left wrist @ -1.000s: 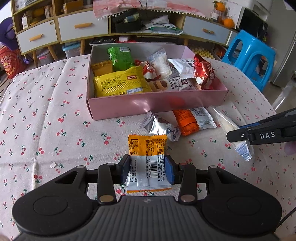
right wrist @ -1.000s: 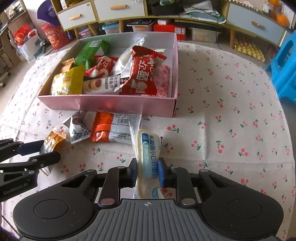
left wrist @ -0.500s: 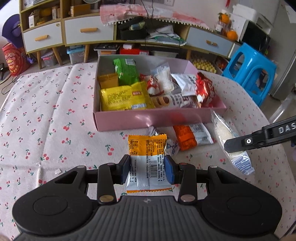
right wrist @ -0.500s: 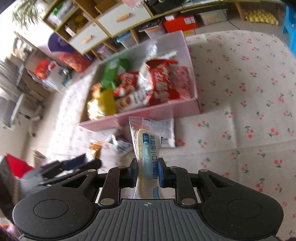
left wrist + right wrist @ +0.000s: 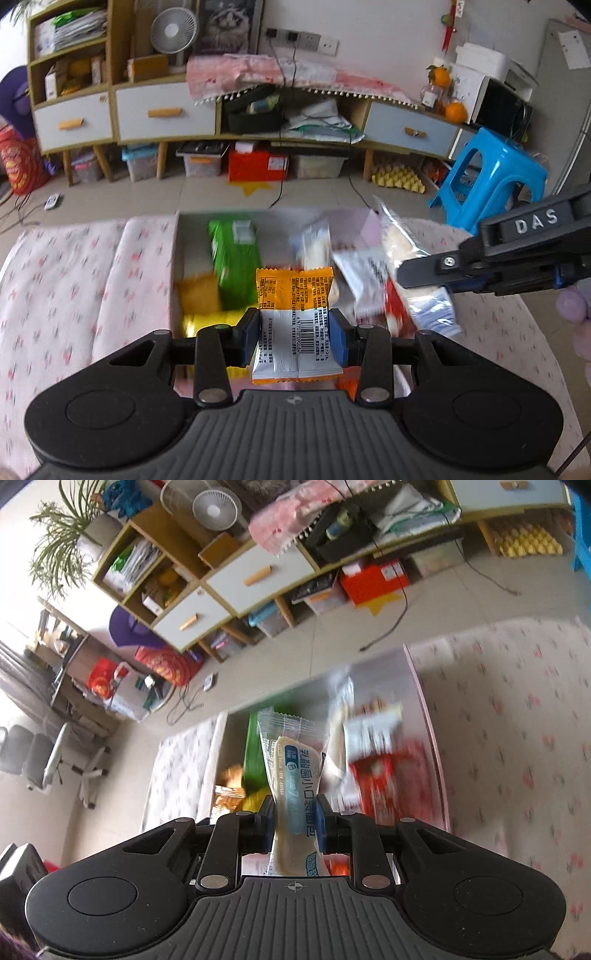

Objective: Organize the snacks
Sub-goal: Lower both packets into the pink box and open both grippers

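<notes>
Two grippers each squeezed a snack above the pink box [image 5: 173, 258]. The left gripper [image 5: 293, 341] pinched an orange packet [image 5: 293, 295]. The right gripper [image 5: 295, 829] pinched a clear bread packet [image 5: 295, 771]. Below them, a green bag [image 5: 234, 266] and other blurry snacks lay inside the box on the flowered tablecloth [image 5: 74, 277].

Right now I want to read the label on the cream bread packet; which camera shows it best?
The right wrist view: the bread packet faces the lens, print sharp, between the right gripper fingers. The left wrist view shows it side-on, partly hidden.
</notes>
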Tool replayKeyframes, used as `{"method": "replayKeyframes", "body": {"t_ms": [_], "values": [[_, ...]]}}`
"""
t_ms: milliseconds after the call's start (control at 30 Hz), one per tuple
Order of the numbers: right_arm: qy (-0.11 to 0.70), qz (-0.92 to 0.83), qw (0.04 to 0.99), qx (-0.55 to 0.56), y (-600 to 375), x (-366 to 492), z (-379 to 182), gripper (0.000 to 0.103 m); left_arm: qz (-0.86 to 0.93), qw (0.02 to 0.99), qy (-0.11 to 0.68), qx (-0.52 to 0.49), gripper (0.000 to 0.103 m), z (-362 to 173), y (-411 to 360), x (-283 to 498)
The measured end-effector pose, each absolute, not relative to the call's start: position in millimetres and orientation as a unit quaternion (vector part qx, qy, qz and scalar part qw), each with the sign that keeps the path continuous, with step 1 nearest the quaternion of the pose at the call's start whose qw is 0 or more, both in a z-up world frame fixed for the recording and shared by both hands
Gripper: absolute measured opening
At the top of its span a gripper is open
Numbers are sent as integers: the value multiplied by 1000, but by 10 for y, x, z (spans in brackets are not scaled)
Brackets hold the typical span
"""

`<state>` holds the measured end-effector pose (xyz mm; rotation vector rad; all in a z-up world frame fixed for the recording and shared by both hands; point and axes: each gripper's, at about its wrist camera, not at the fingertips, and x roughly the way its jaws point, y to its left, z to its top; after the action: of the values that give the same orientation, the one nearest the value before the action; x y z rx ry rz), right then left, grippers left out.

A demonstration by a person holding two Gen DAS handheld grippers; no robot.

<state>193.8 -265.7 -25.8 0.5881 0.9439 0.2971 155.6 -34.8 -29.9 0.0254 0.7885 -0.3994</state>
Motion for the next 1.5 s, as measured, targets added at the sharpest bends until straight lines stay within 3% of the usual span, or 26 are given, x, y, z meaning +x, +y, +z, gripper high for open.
{"method": "replayKeyframes", "body": {"t_ms": [433, 533, 633, 767, 967, 1367, 1500], "values": [[466, 104, 834, 276, -2728, 2674, -476, 21, -189, 898, 394, 45, 37, -553, -679, 2196], [470, 98, 833, 275, -2756, 2733, -524, 21, -185, 901, 391, 45, 40, -573, -685, 2210], [474, 94, 831, 275, -2768, 2781, -567, 21, -183, 902, 389, 41, 53, -574, -657, 2189], [480, 98, 827, 275, -2764, 2839, -611, 21, -182, 901, 392, 34, 61, -544, -607, 2123], [486, 123, 810, 302, -2652, 2953, -630, 20, -175, 901, 396, 34, 65, -480, -518, 2003], [477, 111, 824, 285, -2648, 2742, -442, 37, -168, 901, 398, 45, 73, -388, -464, 1855], [463, 106, 835, 277, -2710, 2524, -303, 57, -165, 902, 398, 38, 80, -337, -426, 1746]]}}
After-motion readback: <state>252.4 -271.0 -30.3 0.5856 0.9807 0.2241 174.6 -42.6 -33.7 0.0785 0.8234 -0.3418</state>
